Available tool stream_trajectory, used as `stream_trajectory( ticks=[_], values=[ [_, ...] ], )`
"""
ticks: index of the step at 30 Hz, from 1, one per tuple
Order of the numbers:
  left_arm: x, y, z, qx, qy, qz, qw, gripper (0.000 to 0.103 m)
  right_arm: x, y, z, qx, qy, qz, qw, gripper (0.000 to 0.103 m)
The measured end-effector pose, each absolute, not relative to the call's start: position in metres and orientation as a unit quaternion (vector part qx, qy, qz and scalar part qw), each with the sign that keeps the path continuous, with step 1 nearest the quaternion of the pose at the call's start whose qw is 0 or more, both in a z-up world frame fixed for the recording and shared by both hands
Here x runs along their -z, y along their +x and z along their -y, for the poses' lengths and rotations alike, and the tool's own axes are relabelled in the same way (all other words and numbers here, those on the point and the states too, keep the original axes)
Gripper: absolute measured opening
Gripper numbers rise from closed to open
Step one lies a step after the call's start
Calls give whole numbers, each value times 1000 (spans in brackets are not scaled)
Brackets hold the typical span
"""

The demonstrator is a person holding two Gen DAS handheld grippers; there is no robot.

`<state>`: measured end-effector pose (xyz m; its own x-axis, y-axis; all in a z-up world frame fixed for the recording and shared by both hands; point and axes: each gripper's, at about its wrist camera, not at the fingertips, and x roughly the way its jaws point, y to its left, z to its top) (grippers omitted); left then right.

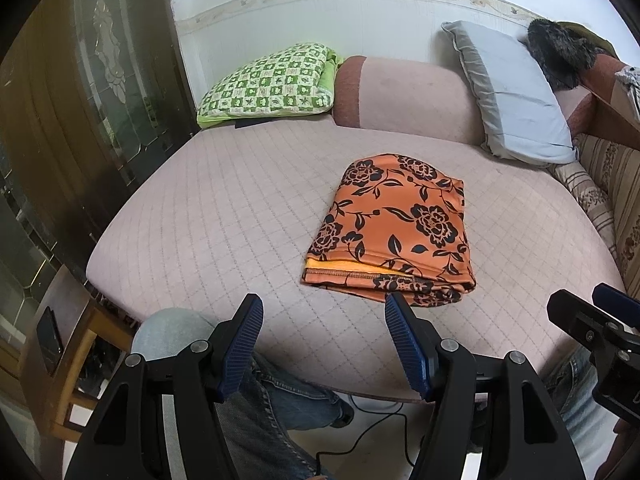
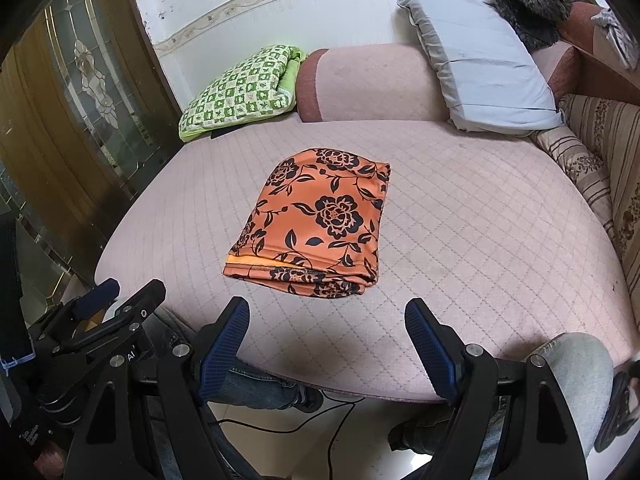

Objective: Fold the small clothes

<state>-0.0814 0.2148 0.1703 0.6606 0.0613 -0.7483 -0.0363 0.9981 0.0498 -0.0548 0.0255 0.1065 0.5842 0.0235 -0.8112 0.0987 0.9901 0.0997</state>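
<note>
Orange floral garment [image 1: 394, 228] lies folded in a thick rectangle at centre frame on the pink quilted cushion [image 1: 224, 208], its stacked edges facing the cameras. Left gripper [image 1: 324, 344] and right gripper [image 2: 326, 344] sit at bottom centre of their own views, fingers spread wide, holding nothing, both short of the cloth. Green checked pillow [image 1: 268, 84] upper left, grey pillow [image 1: 508, 92] upper right.

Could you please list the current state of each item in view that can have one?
Orange black-flowered garment: folded, flat on the bed.
Left tool: open, empty.
Right tool: open, empty.
Grey pillow: propped upright.
Green checked cushion: leaning on the pink bolster.
</note>
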Motion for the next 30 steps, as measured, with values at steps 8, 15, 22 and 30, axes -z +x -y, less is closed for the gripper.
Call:
stream_trajectory(
  ticks=[8,15,22,30],
  values=[
    [-172,-80,-216,-24,14,-411,911,64,-107,-55,-23,23,70,-455,887,82],
    [-173,-81,-217,-25,16,-409,912,64,-107,-55,-23,22,72,-453,888,82],
    [-175,-81,-217,-19,17,-405,914,64,-108,-54,-27,18,68,-453,889,82],
    [-178,-83,-218,-9,9,-398,917,64,-109,-53,-24,21,71,-449,890,82]
  ],
)
